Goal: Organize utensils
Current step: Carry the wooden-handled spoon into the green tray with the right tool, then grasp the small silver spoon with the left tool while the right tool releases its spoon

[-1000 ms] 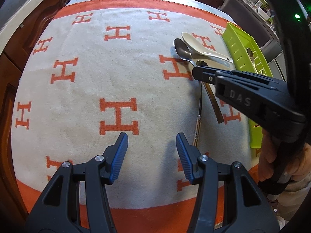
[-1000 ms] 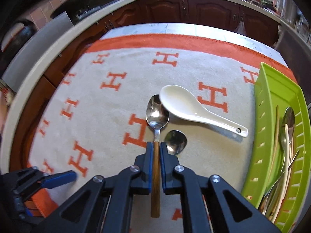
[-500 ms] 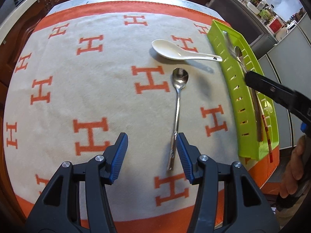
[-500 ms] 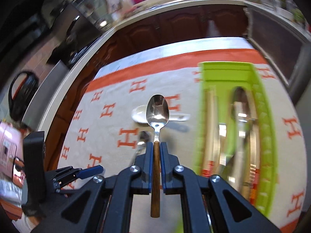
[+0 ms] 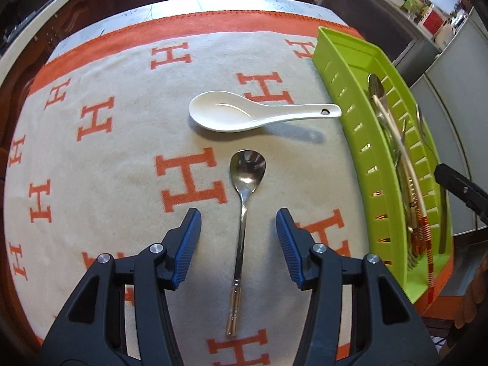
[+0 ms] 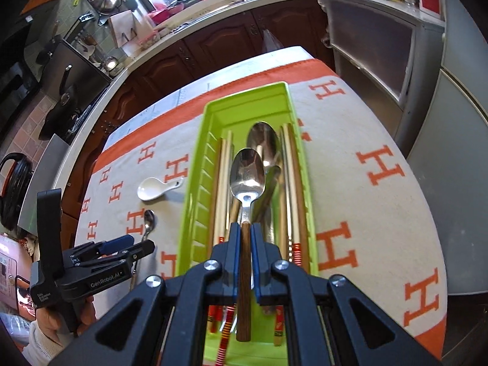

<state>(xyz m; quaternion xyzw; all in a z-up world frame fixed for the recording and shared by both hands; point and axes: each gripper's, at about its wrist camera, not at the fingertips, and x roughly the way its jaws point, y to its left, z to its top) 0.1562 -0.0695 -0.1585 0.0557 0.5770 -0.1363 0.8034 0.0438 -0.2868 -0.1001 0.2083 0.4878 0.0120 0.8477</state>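
Right wrist view: right gripper (image 6: 243,241) pinching the wooden-handled steel spoon (image 6: 246,177), now carried from the H-patterned cloth (image 6: 360,189) to above the lime-green slotted plastic tray (image 6: 195,189). Left gripper (image 5: 238,238) spread, shifted to straddle, without contact, the all-steel spoon (image 5: 244,201) lying on the cloth. White ceramic soup spoon (image 5: 244,113) unmoved, 1 item beyond it.

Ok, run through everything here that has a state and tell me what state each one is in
Left hand-held gripper: open, straddling the metal spoon's handle.
Right hand-held gripper: shut on the wooden-handled spoon.
Wooden-handled spoon: held over the tray.
Metal spoon: flat on the cloth.
White ceramic spoon: on the cloth, bowl up.
Green tray: holding utensils.
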